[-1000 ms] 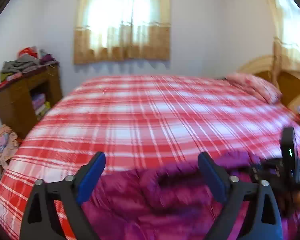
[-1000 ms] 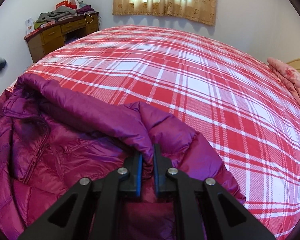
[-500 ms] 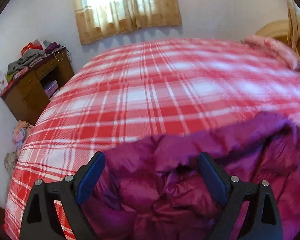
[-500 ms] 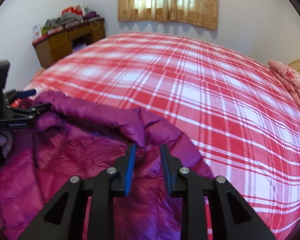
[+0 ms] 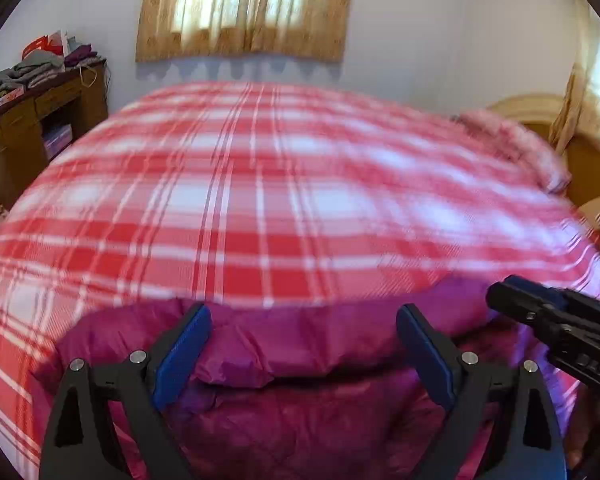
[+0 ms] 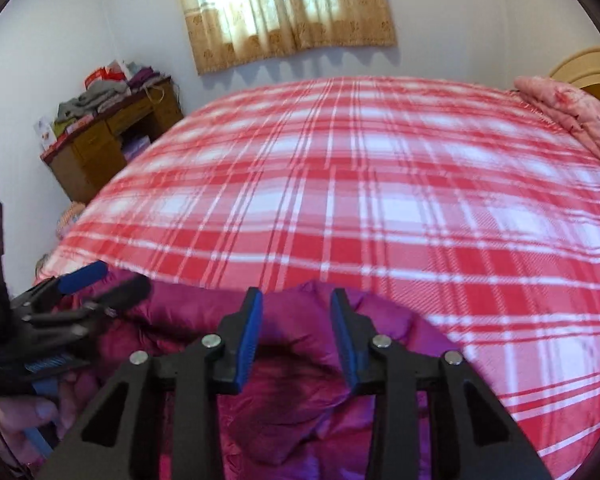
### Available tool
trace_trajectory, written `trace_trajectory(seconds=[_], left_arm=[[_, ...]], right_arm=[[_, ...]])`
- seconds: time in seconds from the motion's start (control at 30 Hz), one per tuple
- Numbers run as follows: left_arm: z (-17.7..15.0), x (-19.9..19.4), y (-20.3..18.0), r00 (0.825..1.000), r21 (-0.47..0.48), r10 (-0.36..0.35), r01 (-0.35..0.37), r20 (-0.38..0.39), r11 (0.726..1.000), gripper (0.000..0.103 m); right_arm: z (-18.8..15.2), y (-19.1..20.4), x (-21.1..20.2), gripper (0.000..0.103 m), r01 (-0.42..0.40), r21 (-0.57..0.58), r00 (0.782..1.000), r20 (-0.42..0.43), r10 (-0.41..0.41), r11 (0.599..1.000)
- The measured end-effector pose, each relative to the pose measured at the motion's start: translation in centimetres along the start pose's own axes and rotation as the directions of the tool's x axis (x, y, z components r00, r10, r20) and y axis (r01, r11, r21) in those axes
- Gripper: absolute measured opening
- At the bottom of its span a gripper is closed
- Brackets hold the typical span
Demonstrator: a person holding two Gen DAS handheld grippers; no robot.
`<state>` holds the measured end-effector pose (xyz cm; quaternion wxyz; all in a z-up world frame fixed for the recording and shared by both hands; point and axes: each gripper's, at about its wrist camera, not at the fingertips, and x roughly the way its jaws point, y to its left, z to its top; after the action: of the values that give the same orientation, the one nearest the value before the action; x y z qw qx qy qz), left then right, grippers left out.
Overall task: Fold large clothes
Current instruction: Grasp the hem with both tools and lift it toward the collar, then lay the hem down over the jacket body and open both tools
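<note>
1. A purple padded jacket [image 5: 300, 364] is seen lying crumpled at the near edge of a bed covered with a red and white checked blanket [image 5: 260, 200].
2. The left gripper [image 5: 302, 354] is held over the jacket with its jaws spread wide; nothing is pinched between its blue pads [image 5: 182, 356].
3. The right gripper [image 6: 296, 336] is held above a raised fold of the jacket [image 6: 300, 380]. Its jaws have just been opening and now stand narrowly apart, and the cloth is seen beyond the gap, not pressed by the pads.
4. A pink pillow [image 6: 572, 116] is seen at the far right of the bed.
5. A wooden desk [image 6: 108, 144] piled with clothes is seen by the left wall, below a curtained window [image 5: 244, 8].
</note>
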<state>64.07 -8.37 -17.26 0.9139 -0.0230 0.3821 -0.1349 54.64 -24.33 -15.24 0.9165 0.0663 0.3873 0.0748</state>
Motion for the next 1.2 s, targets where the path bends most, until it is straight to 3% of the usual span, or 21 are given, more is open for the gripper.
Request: trace_trajectory(seconds=[0.2,0.53,1.2], left_arm=[[-2.0,1.3,0.3,0.999,0.012,0.02,-0.019,-0.029,1.0,0.094],[-2.5,3.0,-1.0,0.988,0.089,0.136,-0.129,-0.078,0.988,0.094],[-2.6,3.5,-1.0,0.986,0.086,0.134,-0.126,-0.095,0.988,0.098]], right_arm=[[-3.3,-0.1,2.1,0.036,0.003,-0.06,0.999,-0.051,-0.007,0.998],[-4.0,-0.2,2.7,0.036,0.003,-0.06,0.999,-0.051,-0.006,0.998],[-4.2,0.4,3.4,0.037,0.039,-0.088,0.997,-0.061,-0.045,0.995]])
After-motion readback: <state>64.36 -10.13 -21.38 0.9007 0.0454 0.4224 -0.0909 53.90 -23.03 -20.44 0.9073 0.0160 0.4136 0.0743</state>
